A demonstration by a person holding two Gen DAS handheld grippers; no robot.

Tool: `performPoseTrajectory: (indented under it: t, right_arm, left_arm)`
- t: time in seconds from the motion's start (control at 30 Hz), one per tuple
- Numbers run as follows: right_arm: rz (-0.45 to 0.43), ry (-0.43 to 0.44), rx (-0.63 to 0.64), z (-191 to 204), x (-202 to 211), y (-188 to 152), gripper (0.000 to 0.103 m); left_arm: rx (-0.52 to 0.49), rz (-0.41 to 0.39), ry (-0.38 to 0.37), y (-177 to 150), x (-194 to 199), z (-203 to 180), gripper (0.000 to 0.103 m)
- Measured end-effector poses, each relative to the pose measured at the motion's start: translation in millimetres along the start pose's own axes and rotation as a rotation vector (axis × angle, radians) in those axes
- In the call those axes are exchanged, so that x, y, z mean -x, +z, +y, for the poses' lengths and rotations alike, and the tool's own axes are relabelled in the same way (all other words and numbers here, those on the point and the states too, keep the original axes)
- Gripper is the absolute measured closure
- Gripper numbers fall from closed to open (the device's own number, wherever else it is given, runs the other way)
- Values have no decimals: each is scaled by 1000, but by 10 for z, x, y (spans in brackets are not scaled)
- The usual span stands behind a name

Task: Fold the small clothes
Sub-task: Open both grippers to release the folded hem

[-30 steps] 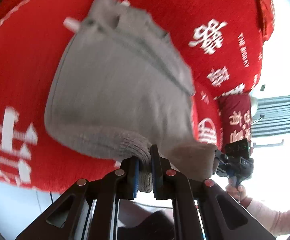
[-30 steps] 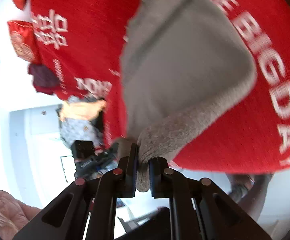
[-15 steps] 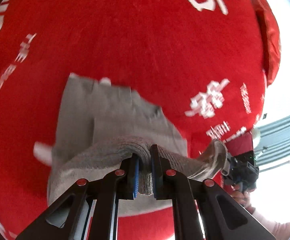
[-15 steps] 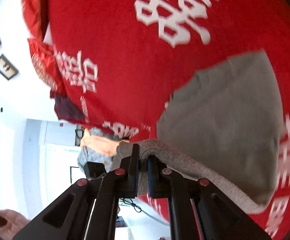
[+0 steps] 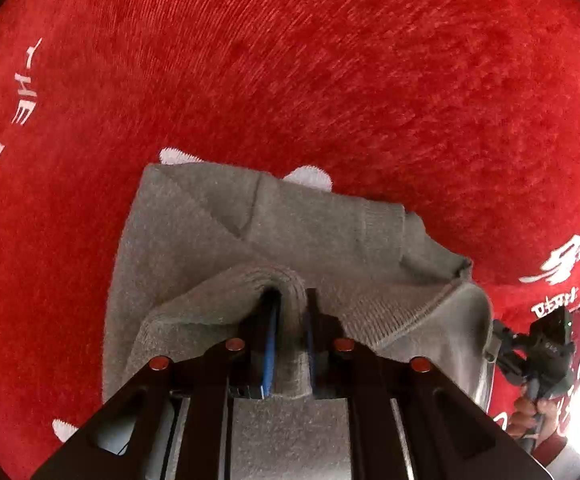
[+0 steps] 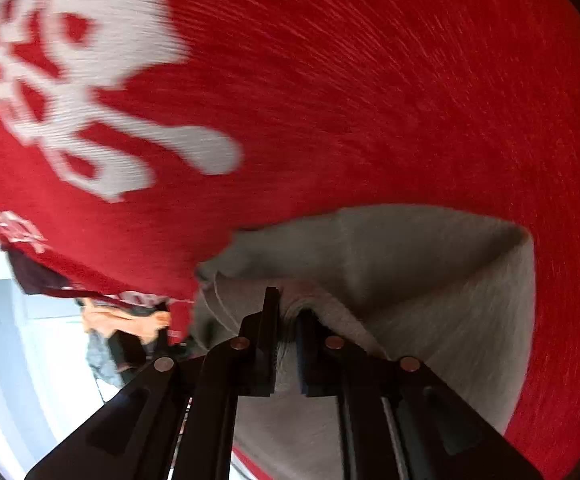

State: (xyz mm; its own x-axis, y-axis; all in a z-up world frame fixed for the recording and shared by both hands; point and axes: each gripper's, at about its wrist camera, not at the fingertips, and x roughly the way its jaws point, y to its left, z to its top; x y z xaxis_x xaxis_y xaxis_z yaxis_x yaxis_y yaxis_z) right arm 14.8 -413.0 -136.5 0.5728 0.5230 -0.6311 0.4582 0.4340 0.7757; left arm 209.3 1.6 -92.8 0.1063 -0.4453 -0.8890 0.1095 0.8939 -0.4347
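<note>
A small grey knit garment [image 5: 217,232] lies on the red blanket [image 5: 330,80], its near ribbed hem lifted and carried over the rest. My left gripper [image 5: 290,296] is shut on a fold of that hem. My right gripper [image 6: 287,312] is shut on the hem's other corner; the grey garment [image 6: 430,264] fills the lower right of the right wrist view. The right gripper also shows at the far right of the left wrist view [image 5: 546,344], at the garment's right edge. The far edge of the garment lies flat on the blanket.
The red blanket [image 6: 370,80] bears white Chinese characters [image 6: 69,80] and white lettering [image 5: 25,92]. An orange and grey pile of clothes [image 6: 125,332] lies beyond the blanket's edge at the left of the right wrist view.
Both grippers have carried the hem forward and down over the garment, close to the blanket. The garment, hanging spread out a second ago, now lies doubled over on the blanket.
</note>
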Motion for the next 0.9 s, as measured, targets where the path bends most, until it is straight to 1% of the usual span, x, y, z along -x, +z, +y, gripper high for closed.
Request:
performPoseTrajectory:
  t: [0.07,0.1,0.13,0.17,0.2,0.23,0.27,0.3,0.33,0.4,0.5,0.57,0.7,0.8,0.9]
  right_arm:
    - [-1,-15,20,55,4,18,90]
    - [-4,-21,34,108,18,22,86]
    - [-10,-23,57,152,56,24,71]
    - [-20,-30,85,221,101,29,59]
    - [-34,-36,107,270,148,32,36]
    - [-56,-45,129,332,217,36,34]
    - [-68,-49,145,388,289,39,34]
    - [-73,-52,148,421,351,33,34]
    - [-73,-60,146,433,410,13,34]
    - [-66,-84,145,448,515,-45,34]
    - [-37,-138,164,445,622,-190,34]
    - [-7,-166,173,386,696,-366,34]
    - [53,-209,158,169,868,-730,34]
    - [75,-216,128,39,959,-949,34]
    - [98,-216,123,-82,1018,-1138,34]
  left_arm:
    - [-20,-5,37,37,63,-47,89]
    - [-34,-13,60,60,113,-75,89]
    - [-42,-20,72,82,172,-96,87]
    - [-45,-26,75,100,221,-107,80]
    - [-45,-32,79,117,278,-113,51]
    - [-47,-41,98,129,332,-121,26]
    - [-55,-60,123,135,388,-137,22]
    - [-73,-79,141,133,453,-163,22]
    - [-82,-77,144,129,491,-176,22]
    - [-85,-66,151,105,521,-172,22]
    - [-106,-36,203,3,515,-187,22]
    - [-126,-12,230,-148,531,-184,22]
    - [-154,50,278,-492,538,-4,22]
    - [-109,101,291,-715,548,224,22]
    - [-74,128,277,-874,533,370,22]
